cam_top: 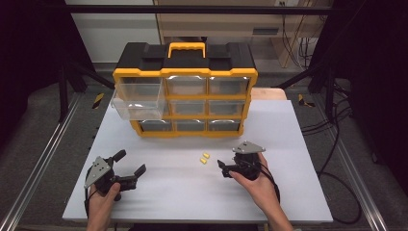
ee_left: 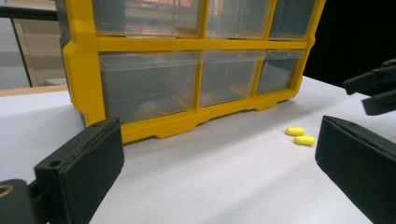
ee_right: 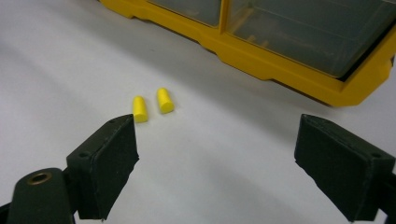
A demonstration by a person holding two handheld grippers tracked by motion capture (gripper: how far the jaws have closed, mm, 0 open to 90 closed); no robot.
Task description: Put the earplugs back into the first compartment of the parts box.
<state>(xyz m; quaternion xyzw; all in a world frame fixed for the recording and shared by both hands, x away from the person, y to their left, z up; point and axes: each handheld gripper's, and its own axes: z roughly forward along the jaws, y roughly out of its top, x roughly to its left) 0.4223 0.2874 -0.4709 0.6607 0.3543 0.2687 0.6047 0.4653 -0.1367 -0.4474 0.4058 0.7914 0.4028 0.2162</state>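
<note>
Two small yellow capsule-shaped pieces [cam_top: 205, 158] lie side by side on the white table [cam_top: 192, 197], in front of a yellow and black drawer organizer [cam_top: 185, 72]. Its top-left clear drawer [cam_top: 137, 98] is pulled out; it looks empty. My left gripper [cam_top: 131, 162] rests open at the front left, jaws wide apart with nothing between them. My right gripper [cam_top: 222, 168] is open just right of the pieces. In the right gripper view the pieces [ee_right: 140, 108] lie just beyond its left jaw, outside the gripper [ee_right: 217, 140]. The left gripper view shows them [ee_left: 299, 136] far right of the gripper [ee_left: 219, 154].
The organizer's other clear drawers [ee_left: 149, 84] are pushed in behind the yellow frame [ee_right: 280, 70]. The right gripper [ee_left: 373, 91] appears at the right edge of the left gripper view. Metal rails and cables run along the floor beside the table.
</note>
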